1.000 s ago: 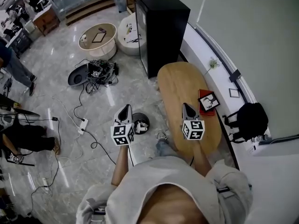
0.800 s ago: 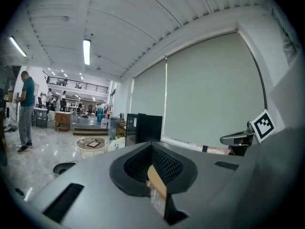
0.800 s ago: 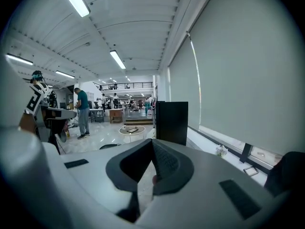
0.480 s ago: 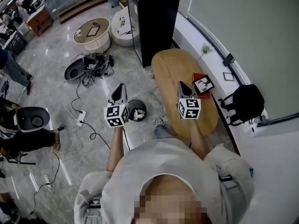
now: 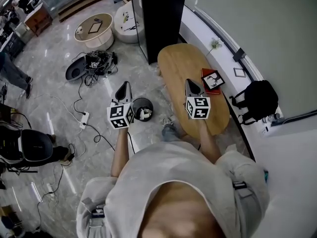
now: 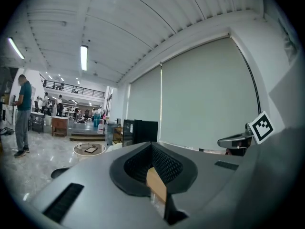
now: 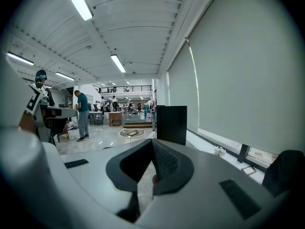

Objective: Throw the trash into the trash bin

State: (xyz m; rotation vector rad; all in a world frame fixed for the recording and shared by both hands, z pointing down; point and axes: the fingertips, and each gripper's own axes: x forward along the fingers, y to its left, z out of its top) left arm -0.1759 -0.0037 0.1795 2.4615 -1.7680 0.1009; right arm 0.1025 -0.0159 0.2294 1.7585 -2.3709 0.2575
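Head view: my left gripper (image 5: pixel 123 87) hangs over the marble floor. My right gripper (image 5: pixel 190 86) hangs over the near-left edge of the oval wooden table (image 5: pixel 181 66). The trash bin (image 5: pixel 134 104) stands on the floor between them, just beside the left gripper at its 3 o'clock and close to the table's edge. White trash (image 5: pixel 144 114) lies inside it.

At 12 o'clock a black cabinet (image 5: pixel 156 14) closes off the table's far end. A tangle of cables (image 5: pixel 96 63) sits at 11 o'clock of the left gripper and a power strip (image 5: pixel 84 119) at its 9 o'clock, with bare floor between those. A red-and-black framed picture (image 5: pixel 213 79) lies near the table's right edge. A black backpack (image 5: pixel 260 100) sits beyond it at 3 o'clock.

Left gripper view: the jaw tips meet, so this tool is closed. A tan sliver (image 6: pixel 156 185) shows low in the slot behind the tips, and I cannot tell what it is. Open floor runs out at 9 o'clock toward a standing person (image 6: pixel 22 113). A window blind (image 6: pixel 205 94) fills 12 to 3 o'clock.

Right gripper view: the tips are pressed together, closed, with no item I can see clamped. Pale floor shows through the slot. The cabinet stands at 12 o'clock and the blind walls off 1 to 3 o'clock.
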